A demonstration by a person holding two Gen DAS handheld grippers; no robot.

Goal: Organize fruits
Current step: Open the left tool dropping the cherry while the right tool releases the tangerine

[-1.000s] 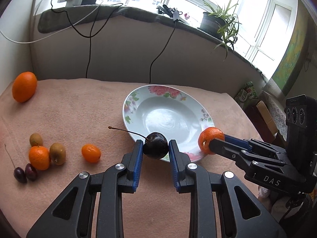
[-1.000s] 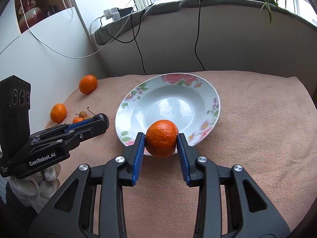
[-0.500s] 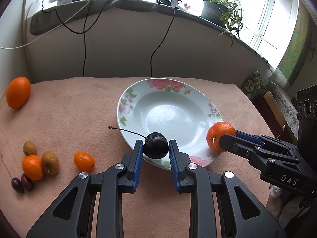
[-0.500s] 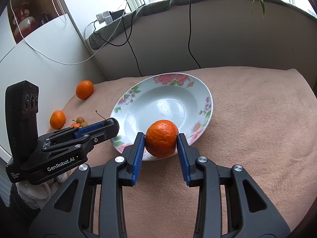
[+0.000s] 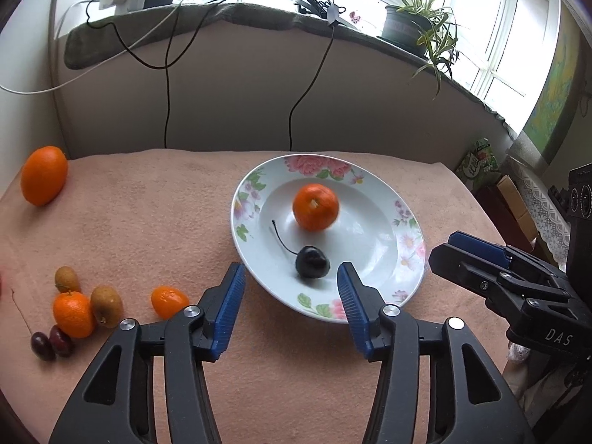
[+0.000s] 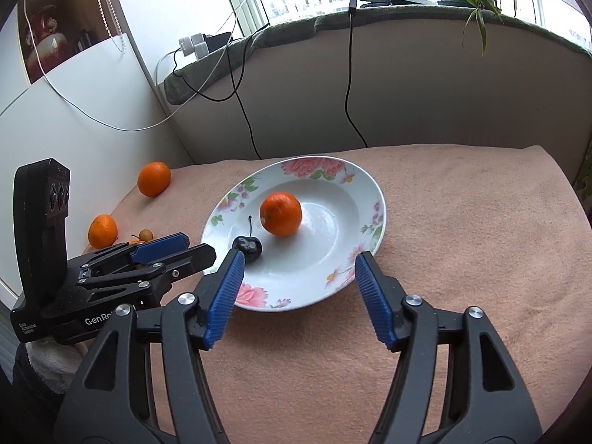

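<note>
A white floral plate (image 5: 403, 281) (image 6: 370, 192) sits on the pink cloth. In it lie a tangerine (image 5: 315, 207) (image 6: 281, 214) and a dark cherry (image 5: 312, 262) (image 6: 248, 248) with a long stem. My left gripper (image 5: 290, 277) is open and empty at the plate's near rim, just before the cherry. My right gripper (image 6: 298, 264) is open and empty over the plate's near rim. Loose fruit lies at the left: a large orange (image 5: 43, 175) (image 6: 154, 178), a small tangerine (image 5: 73, 314), two kiwis (image 5: 106, 306), a kumquat (image 5: 169, 301) and two cherries (image 5: 51, 342).
The right gripper's body (image 5: 518, 292) shows at the right of the left wrist view; the left gripper's body (image 6: 111, 273) shows at the left of the right wrist view. A padded ledge (image 5: 259, 85) with hanging cables and a potted plant (image 5: 407, 29) backs the table.
Both grippers have opened. The cherry left the left gripper and the tangerine left the right gripper; both now lie in the plate.
</note>
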